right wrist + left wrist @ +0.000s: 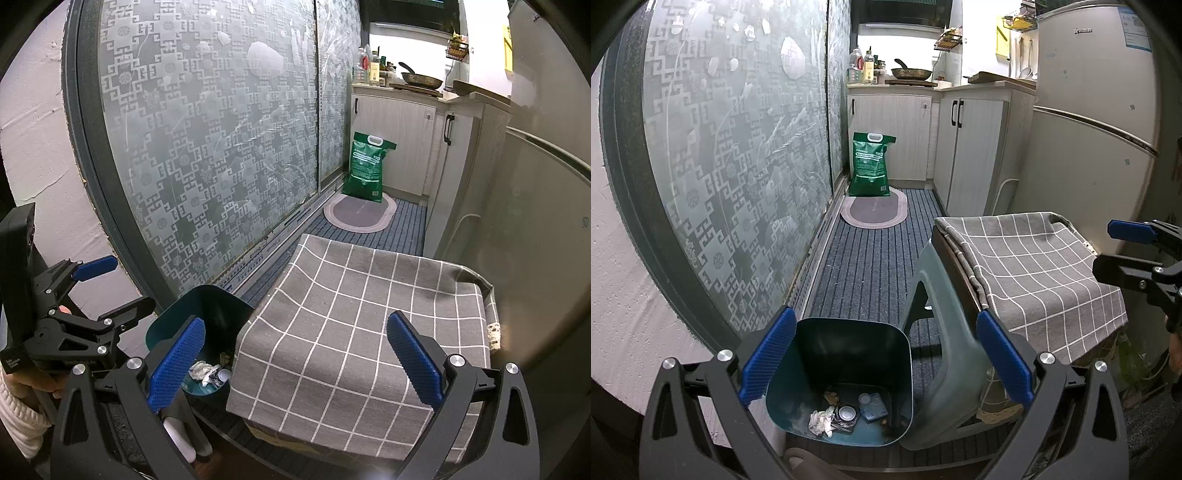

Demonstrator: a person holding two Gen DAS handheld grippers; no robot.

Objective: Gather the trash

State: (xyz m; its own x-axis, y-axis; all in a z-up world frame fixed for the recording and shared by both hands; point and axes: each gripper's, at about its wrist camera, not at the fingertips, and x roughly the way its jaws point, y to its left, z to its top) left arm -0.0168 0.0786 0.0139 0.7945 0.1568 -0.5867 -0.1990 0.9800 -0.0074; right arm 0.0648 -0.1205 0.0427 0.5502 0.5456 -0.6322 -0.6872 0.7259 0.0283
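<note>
The left tongs (pixel 886 363) gape wide above the teal bin (pixel 838 380) — gripping nothing. The right tongs (pixel 295 363) hang equally wide over the checked cloth (pixel 369 332) — empty, touching nothing.

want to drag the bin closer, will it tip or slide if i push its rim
The bin probably slides poorly: it sits on ribbed carpet. It is likely light, holding only tissue and small scraps, so a rim push may tip it. Pushing low seems safer.
</note>
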